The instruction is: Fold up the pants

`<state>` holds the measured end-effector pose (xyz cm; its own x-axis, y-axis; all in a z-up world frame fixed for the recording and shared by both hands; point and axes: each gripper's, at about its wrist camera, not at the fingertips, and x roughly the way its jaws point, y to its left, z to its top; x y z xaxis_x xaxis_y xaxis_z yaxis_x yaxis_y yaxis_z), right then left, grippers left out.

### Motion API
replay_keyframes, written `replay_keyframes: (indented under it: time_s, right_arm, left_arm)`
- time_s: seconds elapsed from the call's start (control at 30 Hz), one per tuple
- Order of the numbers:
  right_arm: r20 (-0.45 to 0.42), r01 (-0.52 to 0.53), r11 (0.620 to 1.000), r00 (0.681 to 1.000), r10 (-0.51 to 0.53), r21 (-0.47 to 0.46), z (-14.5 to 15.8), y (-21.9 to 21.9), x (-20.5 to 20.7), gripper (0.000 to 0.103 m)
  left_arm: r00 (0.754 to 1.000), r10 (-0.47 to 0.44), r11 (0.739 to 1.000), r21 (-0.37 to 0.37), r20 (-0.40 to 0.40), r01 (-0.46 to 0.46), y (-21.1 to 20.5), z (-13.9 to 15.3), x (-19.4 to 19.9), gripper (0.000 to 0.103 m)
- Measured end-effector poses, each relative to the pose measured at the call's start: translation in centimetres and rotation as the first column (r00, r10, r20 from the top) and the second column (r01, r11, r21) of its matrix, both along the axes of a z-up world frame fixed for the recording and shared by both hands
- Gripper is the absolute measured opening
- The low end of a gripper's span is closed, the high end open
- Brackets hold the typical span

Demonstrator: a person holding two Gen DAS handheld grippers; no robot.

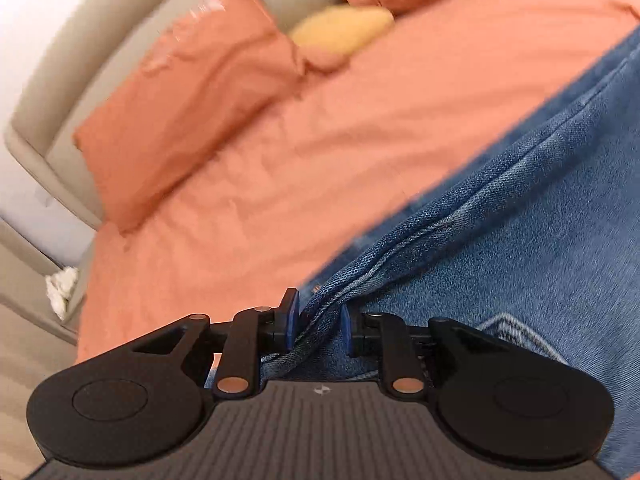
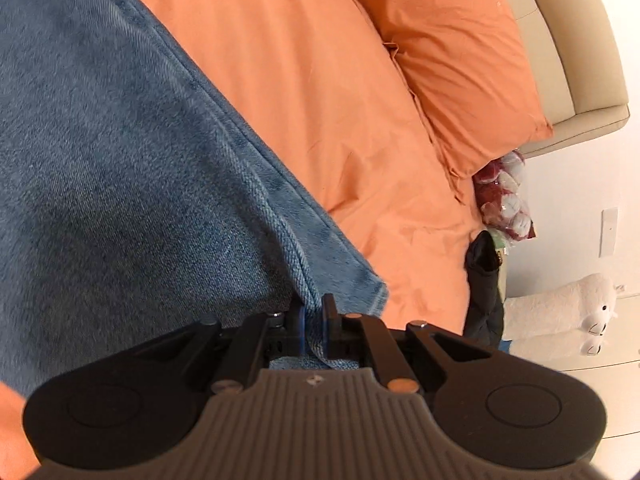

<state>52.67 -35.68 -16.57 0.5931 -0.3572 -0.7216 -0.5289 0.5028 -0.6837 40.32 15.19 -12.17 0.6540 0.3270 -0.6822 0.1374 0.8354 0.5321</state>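
My left claw (image 1: 316, 326) is pinched on a bunched seam of the jeans (image 1: 520, 232), blue pads (image 1: 289, 318) pressing the denim from both sides. My right claw (image 2: 314, 326) is clamped narrow on the jeans (image 2: 120, 168) near a hem corner. The jeans stretch away from both claws over the orange bed (image 1: 280, 168). Orange pillows (image 1: 180, 112) lie at the far end against a beige headboard (image 2: 580, 60). A white plush (image 2: 576, 312) sits off to the right.
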Motion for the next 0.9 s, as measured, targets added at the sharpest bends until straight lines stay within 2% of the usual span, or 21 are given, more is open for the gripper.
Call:
replay_keyframes:
  time_s: [0.1, 0.23, 0.43, 0.67, 0.7, 0.77, 0.8, 0.83, 0.9]
  right_arm:
    - [-0.005, 0.024, 1.000, 1.000, -0.024, 0.005, 0.7, 0.1, 1.8, 0.000]
    - [0.027, 0.063, 0.998, 0.998, -0.063, 0.000, -0.2, 0.8, 3.9, 0.000]
    - [-0.010, 0.086, 0.995, 0.996, -0.087, -0.050, -3.9, 1.7, 6.3, 0.000]
    - [-0.009, 0.106, 0.992, 0.994, -0.107, -0.064, -6.9, 1.9, 8.0, 0.005]
    - [-0.005, 0.112, 0.992, 0.994, -0.113, -0.066, -7.1, 2.0, 8.1, 0.007]
    - [0.011, 0.117, 0.990, 0.993, -0.117, -0.077, -7.3, 2.1, 8.0, 0.012]
    - [0.021, 0.119, 0.990, 0.993, -0.118, -0.075, -7.1, 2.2, 8.0, 0.023]
    - [0.028, 0.120, 0.991, 0.993, -0.119, -0.057, -6.6, 2.4, 7.8, 0.040]
    - [0.033, 0.116, 0.993, 0.993, -0.116, 0.002, -5.2, 3.0, 7.2, 0.055]
  left_arm:
    - [0.999, 0.015, 1.000, -0.027, -0.047, -0.016, 0.3, 1.2, 1.6, 0.024]
    - [0.996, 0.028, 1.000, -0.004, -0.083, -0.029, 0.6, 0.3, 3.7, 0.024]
    - [0.986, 0.018, 1.000, 0.009, -0.163, -0.017, 0.6, -2.9, 6.4, 0.025]
    - [0.983, 0.020, 0.999, -0.033, -0.185, -0.026, 1.7, -4.3, 7.2, 0.035]
    - [0.981, 0.022, 0.999, -0.026, -0.191, -0.028, 1.7, -4.5, 7.3, 0.040]
    - [0.983, 0.037, 0.999, 0.018, -0.178, -0.035, 1.6, -4.4, 7.3, 0.064]
    - [0.984, 0.040, 0.999, 0.036, -0.174, -0.034, 1.6, -4.4, 7.5, 0.075]
    - [0.984, 0.028, 0.999, 0.038, -0.175, -0.021, 1.8, -4.1, 7.4, 0.076]
    - [0.984, 0.043, 0.999, 0.033, -0.174, -0.038, 2.4, -3.0, 7.2, 0.076]
